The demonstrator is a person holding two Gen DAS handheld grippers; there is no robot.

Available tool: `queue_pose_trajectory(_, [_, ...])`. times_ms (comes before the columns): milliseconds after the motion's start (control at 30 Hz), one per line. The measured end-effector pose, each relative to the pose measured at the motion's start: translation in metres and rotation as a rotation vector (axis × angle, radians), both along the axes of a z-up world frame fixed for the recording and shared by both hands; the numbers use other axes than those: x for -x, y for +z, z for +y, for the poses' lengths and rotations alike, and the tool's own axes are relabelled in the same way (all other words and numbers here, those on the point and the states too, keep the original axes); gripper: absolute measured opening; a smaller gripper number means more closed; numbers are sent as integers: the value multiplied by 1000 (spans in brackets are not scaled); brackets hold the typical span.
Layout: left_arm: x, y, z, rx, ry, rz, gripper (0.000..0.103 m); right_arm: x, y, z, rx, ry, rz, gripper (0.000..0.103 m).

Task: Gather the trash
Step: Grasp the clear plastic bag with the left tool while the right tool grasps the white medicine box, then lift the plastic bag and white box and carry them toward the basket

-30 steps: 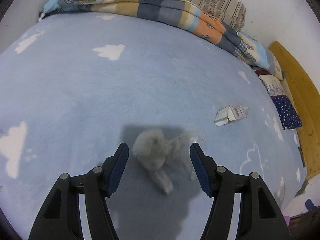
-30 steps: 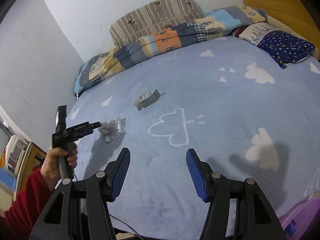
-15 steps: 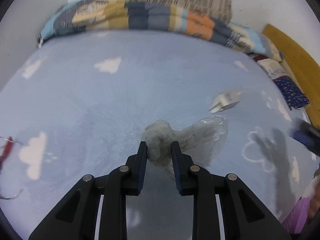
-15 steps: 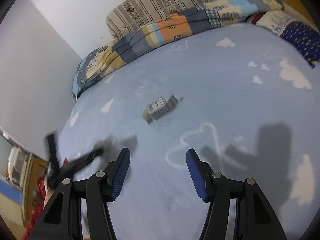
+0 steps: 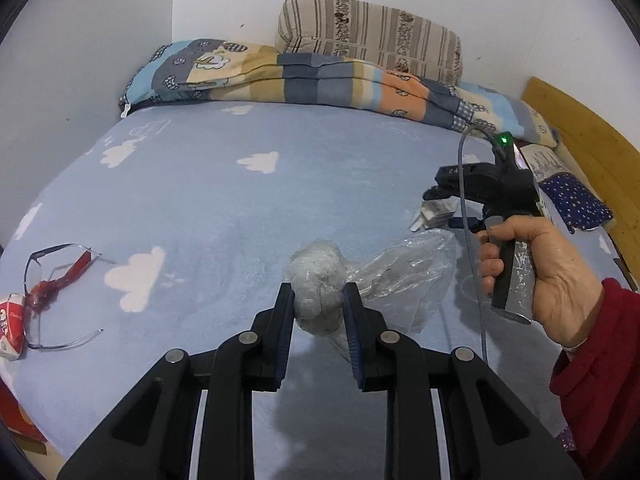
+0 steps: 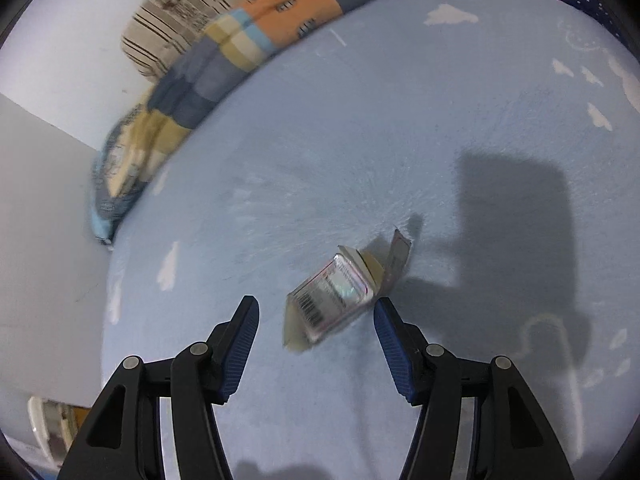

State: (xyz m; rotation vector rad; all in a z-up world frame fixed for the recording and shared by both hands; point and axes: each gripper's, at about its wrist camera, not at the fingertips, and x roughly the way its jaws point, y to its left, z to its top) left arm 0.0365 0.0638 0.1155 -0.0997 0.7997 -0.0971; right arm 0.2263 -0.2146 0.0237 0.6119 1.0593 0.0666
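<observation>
My left gripper (image 5: 319, 298) is shut on a crumpled clear plastic bag (image 5: 318, 280), which hangs lifted above the blue cloud-print bedsheet (image 5: 224, 200); the bag's loose end (image 5: 404, 276) trails to the right. A small open carton (image 6: 334, 294) with a barcode lies on the sheet. My right gripper (image 6: 316, 308) stands open just in front of it, fingertips on either side, not touching. In the left wrist view a hand (image 5: 532, 268) in a red sleeve holds the right gripper (image 5: 444, 200) over the same carton (image 5: 434, 214).
Red-framed glasses (image 5: 52, 276) and a red-and-white wrapper (image 5: 10, 320) lie at the bed's left edge. A folded patchwork quilt (image 5: 320, 80) and a striped pillow (image 5: 372, 34) sit along the wall. A wooden headboard (image 5: 580, 148) and a starry pillow (image 5: 572, 200) are on the right.
My left gripper closed on the plastic bag and lifted it off the sheet. My right gripper travelled across the bed and down to the small carton, still open.
</observation>
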Motion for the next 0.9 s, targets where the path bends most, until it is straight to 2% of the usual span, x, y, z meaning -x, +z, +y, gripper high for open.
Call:
queue_pose_trajectory(100, [-3,-1,6,11,7,-5,23,-8,-12,-2,33,-26,28,63])
queue_pose_trajectory(133, [-2,0,6,8,8,-11,23,-9,-15,-4,34,-25,34,59])
queue_pose_trajectory(167, [-1,1,6,3,4,-18,23,-6,-15,-7,26,-26,23,49])
queue_pose_trajectory(233, [-1,1,4,8,4,-18,23,3,-11,-9,29,1,-3,40])
queue_pose_trajectory(433, [8,4,-8,4,-27,-37,23,43,11,-17,86,71,-93,38])
queue_pose_trajectory(533, [15,6,-14,-6,-40,-48,23,74,28,-24,95,116,-140,38])
queue_pose_trajectory(700, [35,12,-29,1,-69,-68,23,151,61,-34,153,205,-235,38])
queue_pose_trajectory(900, [78,4,-58,-50,-125,-88,23,247,82,-34,238,277,-354,38])
